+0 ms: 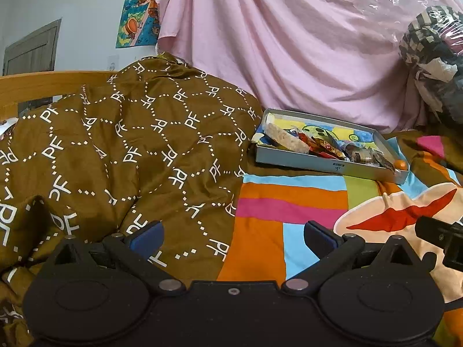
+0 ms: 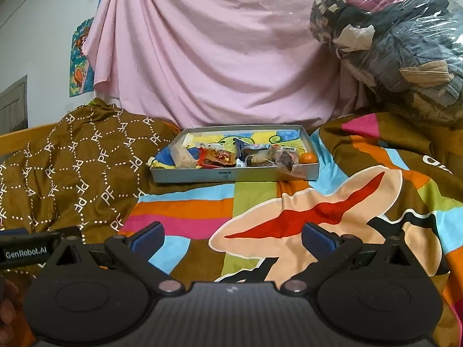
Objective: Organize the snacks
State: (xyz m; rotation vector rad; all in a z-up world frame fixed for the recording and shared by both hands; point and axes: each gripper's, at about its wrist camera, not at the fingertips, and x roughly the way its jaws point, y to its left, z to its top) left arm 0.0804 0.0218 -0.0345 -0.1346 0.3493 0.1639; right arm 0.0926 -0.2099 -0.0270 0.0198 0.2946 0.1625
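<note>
A shallow grey box (image 2: 231,175) (image 1: 324,165) with a cartoon-printed bottom lies on the bed and holds several wrapped snacks: a pale rice bar (image 2: 182,156) (image 1: 286,138), red and orange packets (image 2: 215,157) (image 1: 318,144), brownish wrapped pieces (image 2: 285,159), and a small orange ball (image 2: 307,158) (image 1: 401,164) at its right end. My right gripper (image 2: 233,240) is open, well short of the box, nothing between its blue pads. My left gripper (image 1: 233,238) is open too, over the bedcover left of the box and empty.
A crumpled brown "PF" quilt (image 1: 130,144) (image 2: 72,167) is heaped left of the box. The colourful bedcover (image 2: 289,217) stretches toward me. A pink sheet (image 2: 217,57) hangs behind; a plastic-wrapped bundle of clothes (image 2: 399,43) sits at the right. A wooden bed rail (image 1: 34,85) runs at left.
</note>
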